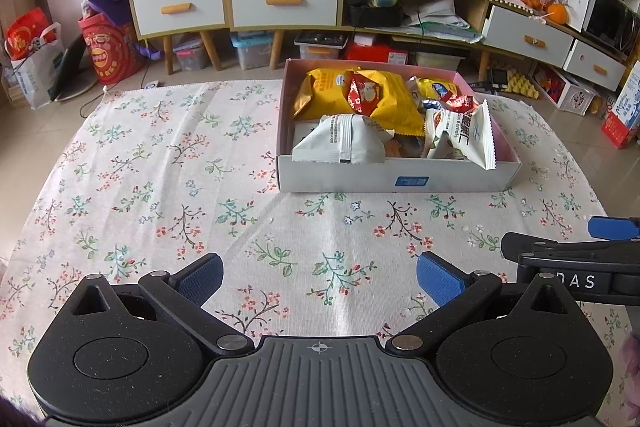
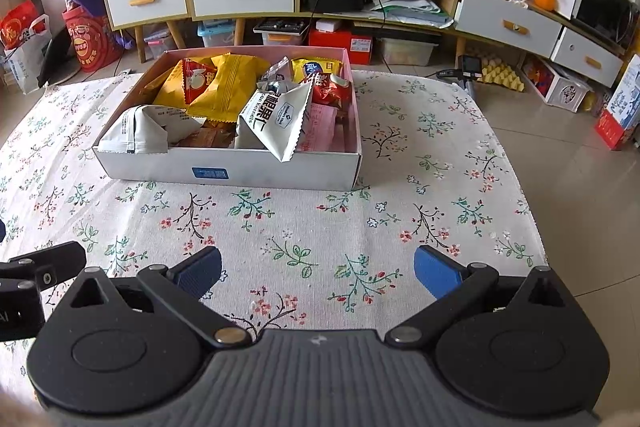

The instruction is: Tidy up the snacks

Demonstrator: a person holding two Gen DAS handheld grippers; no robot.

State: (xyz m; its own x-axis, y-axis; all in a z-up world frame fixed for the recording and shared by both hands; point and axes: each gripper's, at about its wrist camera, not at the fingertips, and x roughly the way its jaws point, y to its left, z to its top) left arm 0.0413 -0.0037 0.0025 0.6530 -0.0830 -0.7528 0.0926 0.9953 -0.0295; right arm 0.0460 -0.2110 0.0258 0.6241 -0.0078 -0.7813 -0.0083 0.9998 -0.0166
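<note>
So the snacks are all sitting in one shallow white box with a pink inside, up toward the far edge of the worktop (floral cloth over the whole surface). From the left wrist view the box is right of centre; from the right wrist view it's left of centre, so it sits roughly between the two grippers.

Both are spread wide with nothing in them — left gripper and right gripper hang over the near part of the cloth, well apart from the box. The right gripper's blue-tipped fingers poke in at the right edge of the left view.

Open room: a big bare stretch of cloth runs from the box's front wall to the near edge, plus a wide strip along the left side and a narrower one on the right, where the cloth edge drops off to tiled floor.

Count, as far as I can tell: two white packets leaning over the front wall, one big yellow bag, a red packet on top of it — more small ones are jumbled behind, too piled to count.
</note>
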